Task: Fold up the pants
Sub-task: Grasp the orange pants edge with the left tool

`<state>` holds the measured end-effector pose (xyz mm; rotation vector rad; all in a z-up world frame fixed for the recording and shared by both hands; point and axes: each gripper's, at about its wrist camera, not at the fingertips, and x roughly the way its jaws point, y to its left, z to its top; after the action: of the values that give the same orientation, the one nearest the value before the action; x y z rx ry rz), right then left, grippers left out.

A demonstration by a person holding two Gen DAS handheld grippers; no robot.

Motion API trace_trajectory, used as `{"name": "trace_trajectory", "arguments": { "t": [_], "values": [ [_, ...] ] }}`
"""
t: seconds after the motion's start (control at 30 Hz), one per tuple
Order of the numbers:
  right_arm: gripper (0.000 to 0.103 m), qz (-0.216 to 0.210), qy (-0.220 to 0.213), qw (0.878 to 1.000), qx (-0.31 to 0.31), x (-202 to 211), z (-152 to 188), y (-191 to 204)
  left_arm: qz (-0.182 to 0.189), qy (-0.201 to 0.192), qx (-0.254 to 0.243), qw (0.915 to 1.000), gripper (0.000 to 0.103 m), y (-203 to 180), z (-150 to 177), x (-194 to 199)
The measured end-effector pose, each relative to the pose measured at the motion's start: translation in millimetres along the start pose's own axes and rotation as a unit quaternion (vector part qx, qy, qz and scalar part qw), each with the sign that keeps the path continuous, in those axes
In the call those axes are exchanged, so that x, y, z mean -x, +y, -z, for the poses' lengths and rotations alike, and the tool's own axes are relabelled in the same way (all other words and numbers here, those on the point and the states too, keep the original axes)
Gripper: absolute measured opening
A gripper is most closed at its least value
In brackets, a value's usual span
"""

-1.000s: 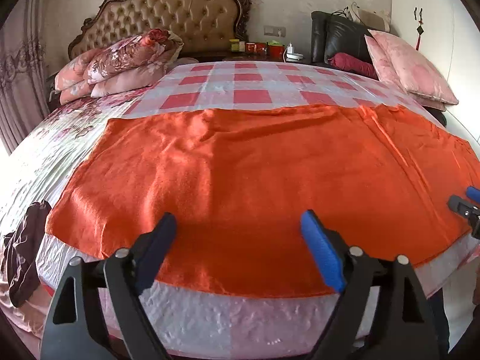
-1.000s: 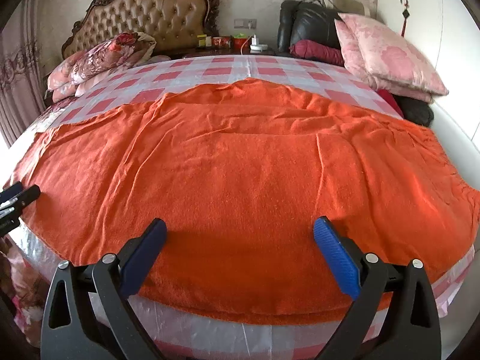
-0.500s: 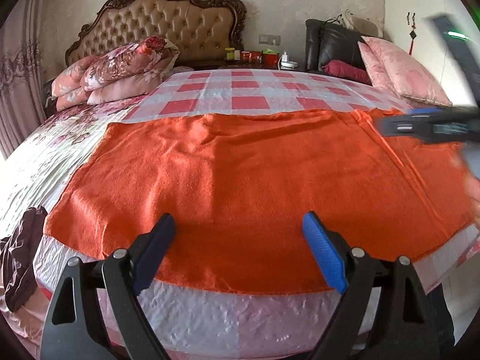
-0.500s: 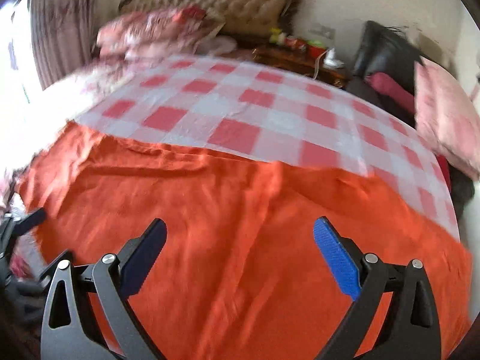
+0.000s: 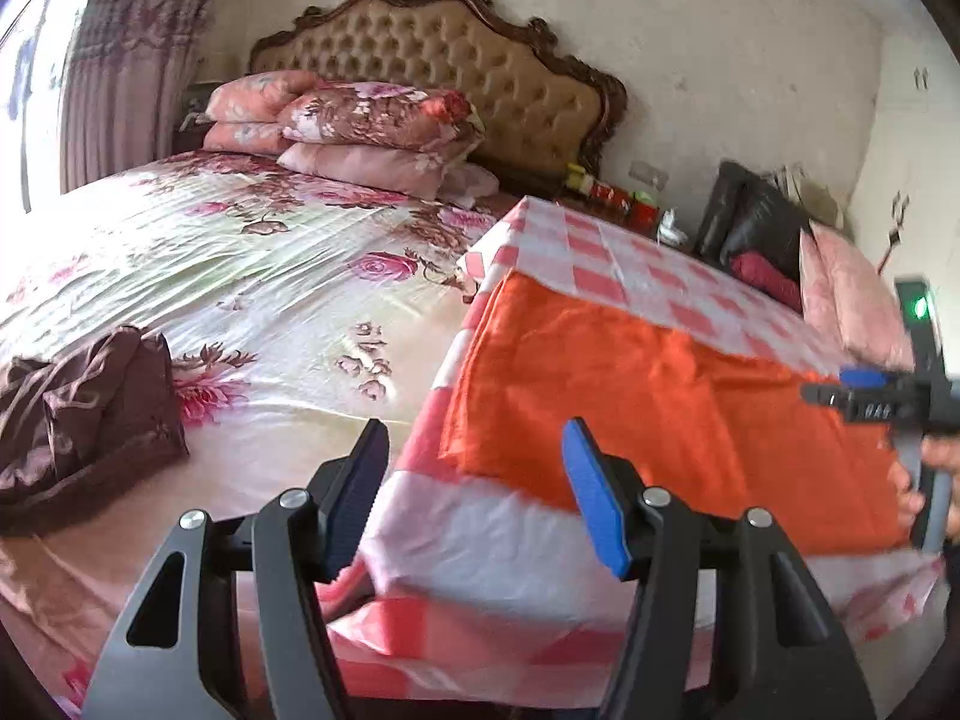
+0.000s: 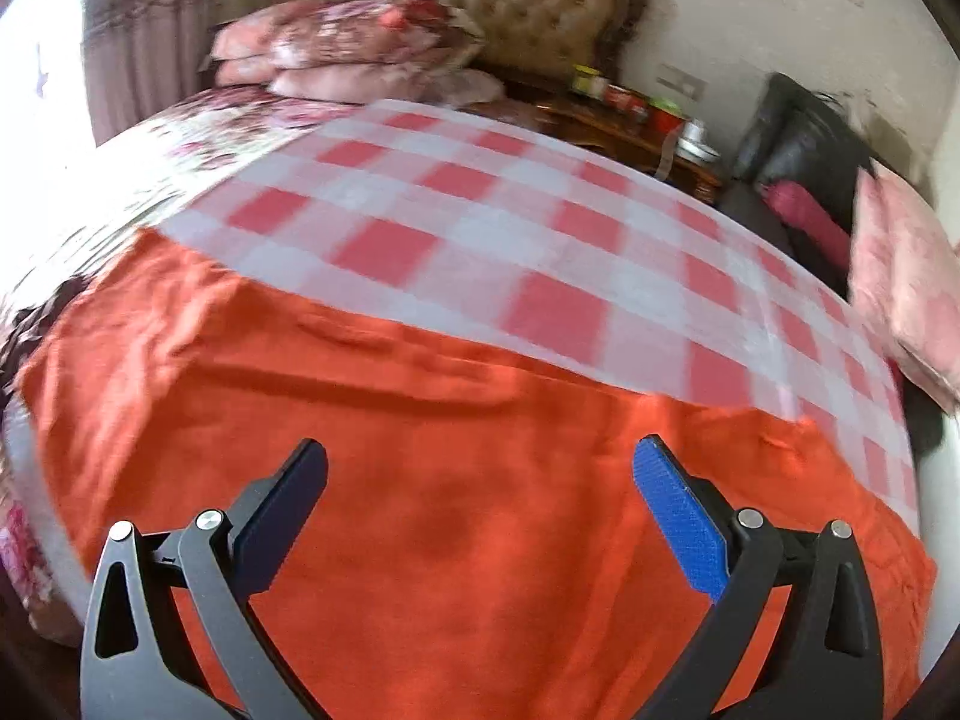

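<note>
Dark brown pants (image 5: 84,414) lie crumpled on the floral sheet at the left of the left wrist view, well left of my left gripper (image 5: 474,486). That gripper is open, empty, and hovers over the near edge of the bed. An orange cloth (image 5: 660,414) is spread flat on the checked sheet to its right. My right gripper (image 6: 480,504) is open and empty above the orange cloth (image 6: 420,480). It also shows at the right edge of the left wrist view as the right gripper (image 5: 840,396), held by a hand (image 5: 927,468). The pants are not clear in the right wrist view.
A pink and white checked sheet (image 6: 480,210) covers the right half of the bed, a floral sheet (image 5: 240,264) the left. Pillows (image 5: 372,132) are stacked at the tufted headboard (image 5: 456,60). A cluttered nightstand (image 6: 630,114), black chair (image 6: 798,150) and pink cushions (image 6: 906,288) stand beyond.
My left gripper has swung to the left, bringing the brown pants and floral sheet into view. My right gripper has lifted and moved forward over the orange cloth. Both stay open.
</note>
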<state>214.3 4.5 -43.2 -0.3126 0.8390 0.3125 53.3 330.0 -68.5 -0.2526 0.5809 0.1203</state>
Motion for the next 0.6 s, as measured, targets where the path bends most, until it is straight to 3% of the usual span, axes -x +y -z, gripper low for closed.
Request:
{"name": "trace_trajectory", "arguments": {
  "t": [0.13, 0.33, 0.53, 0.6],
  "values": [
    [0.098, -0.012, 0.005, 1.000, 0.021, -4.2, -3.3, 28.7, 0.010, 0.022, -0.010, 0.9996, 0.038, 5.2, -1.6, -10.4],
    [0.098, -0.001, 0.017, 1.000, 0.021, -14.6, -1.5, 35.5, 0.006, 0.048, -0.055, 0.9973, 0.037, -9.9, -0.4, -25.6],
    [0.098, -0.003, 0.022, 1.000, 0.019, -22.5, 1.9, 37.8, -0.007, 0.048, -0.077, 0.9958, 0.029, -18.0, 3.2, -30.7],
    [0.098, -0.004, 0.023, 1.000, 0.011, -23.6, 1.8, 37.4, -0.001, 0.054, -0.060, 0.9967, 0.024, -12.8, 1.2, -31.8]
  ]
}}
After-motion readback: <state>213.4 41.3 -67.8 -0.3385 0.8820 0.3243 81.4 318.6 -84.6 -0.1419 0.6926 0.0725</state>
